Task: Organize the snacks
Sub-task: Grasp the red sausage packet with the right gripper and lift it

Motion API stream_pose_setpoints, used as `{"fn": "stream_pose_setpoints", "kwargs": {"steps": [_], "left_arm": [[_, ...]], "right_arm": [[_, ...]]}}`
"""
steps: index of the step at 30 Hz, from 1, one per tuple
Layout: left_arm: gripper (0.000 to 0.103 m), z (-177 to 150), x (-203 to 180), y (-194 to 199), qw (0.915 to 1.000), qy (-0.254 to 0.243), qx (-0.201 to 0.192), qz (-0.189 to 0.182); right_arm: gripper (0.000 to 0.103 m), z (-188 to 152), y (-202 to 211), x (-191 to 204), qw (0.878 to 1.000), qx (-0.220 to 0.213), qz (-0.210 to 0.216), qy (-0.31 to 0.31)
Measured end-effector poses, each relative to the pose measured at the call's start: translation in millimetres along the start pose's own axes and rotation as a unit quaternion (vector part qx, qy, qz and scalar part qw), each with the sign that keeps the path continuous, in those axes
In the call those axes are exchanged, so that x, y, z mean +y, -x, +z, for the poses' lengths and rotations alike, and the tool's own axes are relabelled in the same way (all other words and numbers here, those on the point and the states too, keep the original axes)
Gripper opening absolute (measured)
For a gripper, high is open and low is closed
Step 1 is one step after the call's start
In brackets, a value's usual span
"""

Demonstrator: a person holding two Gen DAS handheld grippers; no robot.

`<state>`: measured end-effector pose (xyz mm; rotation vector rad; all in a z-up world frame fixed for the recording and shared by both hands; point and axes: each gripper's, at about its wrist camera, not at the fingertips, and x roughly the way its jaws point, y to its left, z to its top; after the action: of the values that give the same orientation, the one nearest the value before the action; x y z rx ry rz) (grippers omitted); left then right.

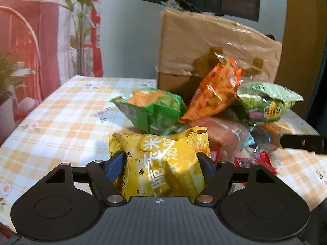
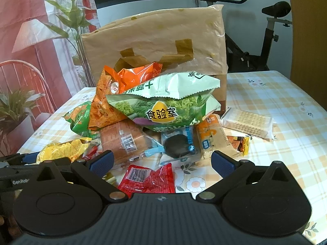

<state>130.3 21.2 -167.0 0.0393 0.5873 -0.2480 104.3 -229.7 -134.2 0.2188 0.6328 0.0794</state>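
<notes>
My left gripper [image 1: 161,163] is shut on a yellow snack packet [image 1: 155,153]; both blue pads press into its crinkled sides, just above the checked tablecloth [image 1: 61,122]. Behind it lies a heap of snacks: a green bag [image 1: 151,110], an orange bag [image 1: 216,94] and a pale green bag [image 1: 265,104]. My right gripper [image 2: 161,157] stands open in front of the same heap, with a red packet [image 2: 149,179] on the table below its fingers. The pale green bag [image 2: 163,110] tops the heap. A dark round cake packet [image 2: 177,145] lies just ahead of the fingertips.
A large brown paper bag [image 2: 155,40] stands upright behind the heap. A clear packet of crackers [image 2: 247,122] lies apart at the right. Bare tablecloth [image 2: 286,94] stretches to the right. A potted plant [image 2: 14,110] and an exercise bike [image 2: 269,26] stand beyond the table.
</notes>
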Motion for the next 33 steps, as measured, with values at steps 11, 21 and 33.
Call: {"fn": "stream_pose_setpoints", "kwargs": {"steps": [11, 21, 33], "left_arm": [[0.078, 8, -9, 18, 0.9984, -0.021, -0.045, 0.026], [0.078, 6, -6, 17, 0.9988, -0.018, -0.037, 0.025], [0.078, 4, -5, 15, 0.999, -0.017, -0.032, 0.027]], "right_arm": [[0.078, -10, -11, 4, 0.999, 0.019, 0.025, 0.025], [0.059, -21, -31, 11, 0.998, 0.043, 0.029, 0.041], [0.056, -36, -51, 22, 0.993, 0.038, -0.003, 0.111]]}}
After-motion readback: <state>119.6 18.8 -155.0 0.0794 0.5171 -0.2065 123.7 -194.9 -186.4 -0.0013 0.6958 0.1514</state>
